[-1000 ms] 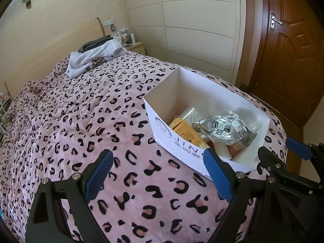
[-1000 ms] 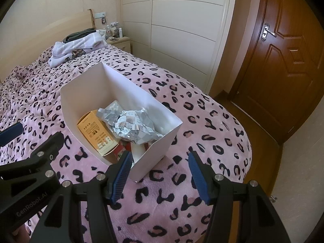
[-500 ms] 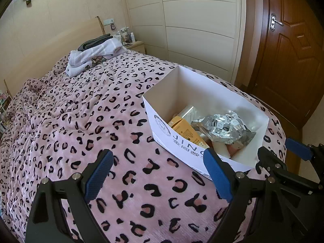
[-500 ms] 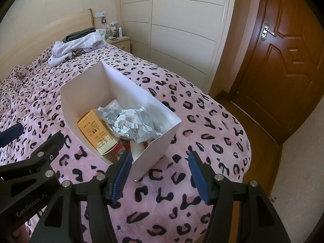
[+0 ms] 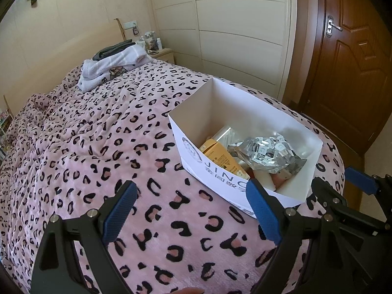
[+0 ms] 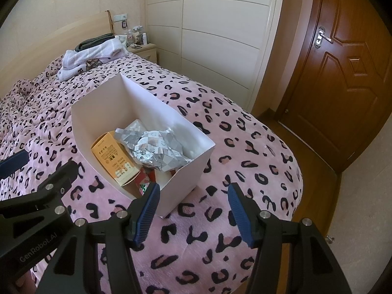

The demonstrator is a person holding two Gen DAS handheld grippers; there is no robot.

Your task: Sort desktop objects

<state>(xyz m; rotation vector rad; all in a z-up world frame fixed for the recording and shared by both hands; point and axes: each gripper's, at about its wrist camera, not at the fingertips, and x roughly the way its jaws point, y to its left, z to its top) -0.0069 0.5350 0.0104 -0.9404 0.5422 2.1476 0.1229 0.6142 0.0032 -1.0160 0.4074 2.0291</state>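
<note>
A white cardboard box (image 5: pixel 220 103) (image 6: pixel 98 112) stands on the pink leopard-print bed near its foot corner. Inside lie an orange carton (image 5: pixel 221 159) (image 6: pixel 111 155), a crumpled silver foil bag (image 5: pixel 267 152) (image 6: pixel 156 148), a clear packet (image 5: pixel 224 133) and some red and white items (image 6: pixel 143 182). My left gripper (image 5: pixel 192 210) is open and empty, held above the blanket just in front of the box. My right gripper (image 6: pixel 193 210) is open and empty, held over the box's near right corner. Each gripper shows at the edge of the other's view.
Folded white towels (image 5: pixel 112 69) (image 6: pixel 90 58) with a dark item on top lie by the headboard. A nightstand (image 6: pixel 142 49) with bottles stands beyond. White wardrobe doors (image 5: pixel 240 24) and a brown wooden door (image 6: pixel 343 73) line the far side. The bed drops off to the wood floor on the right.
Both views have drifted slightly back and up from the box. Both grippers stay open and empty. The box and its contents have not moved.
</note>
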